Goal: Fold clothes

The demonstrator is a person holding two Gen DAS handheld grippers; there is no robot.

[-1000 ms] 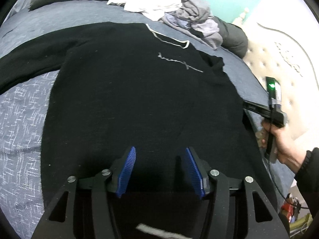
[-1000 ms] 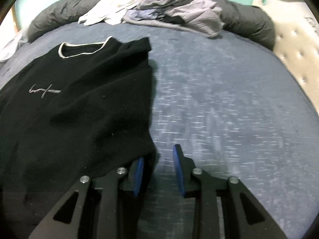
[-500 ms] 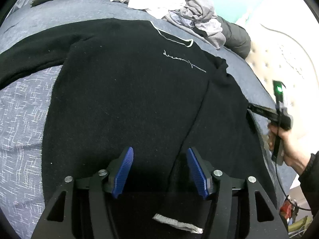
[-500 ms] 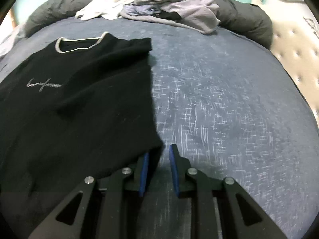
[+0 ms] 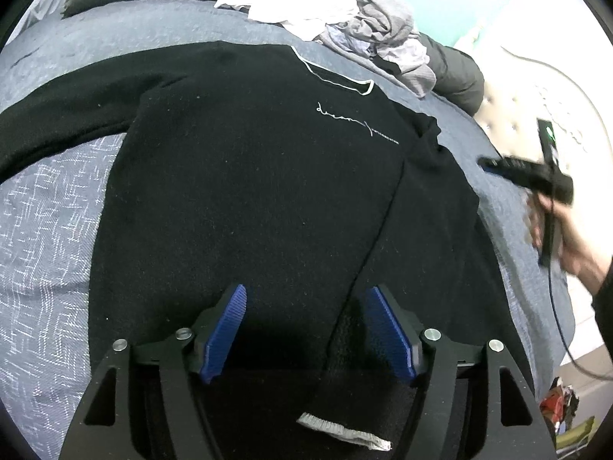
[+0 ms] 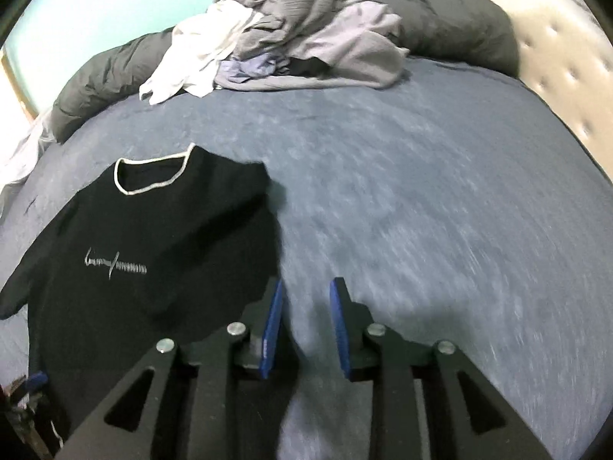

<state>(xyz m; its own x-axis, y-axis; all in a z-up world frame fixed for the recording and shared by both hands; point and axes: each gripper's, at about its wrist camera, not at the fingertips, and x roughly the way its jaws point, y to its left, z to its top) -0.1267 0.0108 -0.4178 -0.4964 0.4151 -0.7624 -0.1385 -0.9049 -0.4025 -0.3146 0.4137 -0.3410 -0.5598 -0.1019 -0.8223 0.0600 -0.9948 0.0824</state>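
Lifted clear of the black sweater (image 6: 153, 253), the right tongs (image 6: 306, 326) are narrowly open and empty, the left tongs (image 5: 306, 333) have just widened over its folded sleeve holding nothing, so next fold the far sleeve across squarely.

The left gripper (image 5: 306, 329) points downward with its blue-padded jaws parted and just widened, while the right gripper (image 6: 304, 326), gripped by a bare hand (image 5: 567, 237) with a dark sleeve, has jaws narrowly apart, just opening, nothing between them.

Right of the black sweater (image 6: 153, 253), the bed (image 6: 421, 230) lay bare and passable. Beyond the sweater's collar, a clothes pile (image 6: 291, 34) and dark duvet (image 6: 452, 27) blocked the way.
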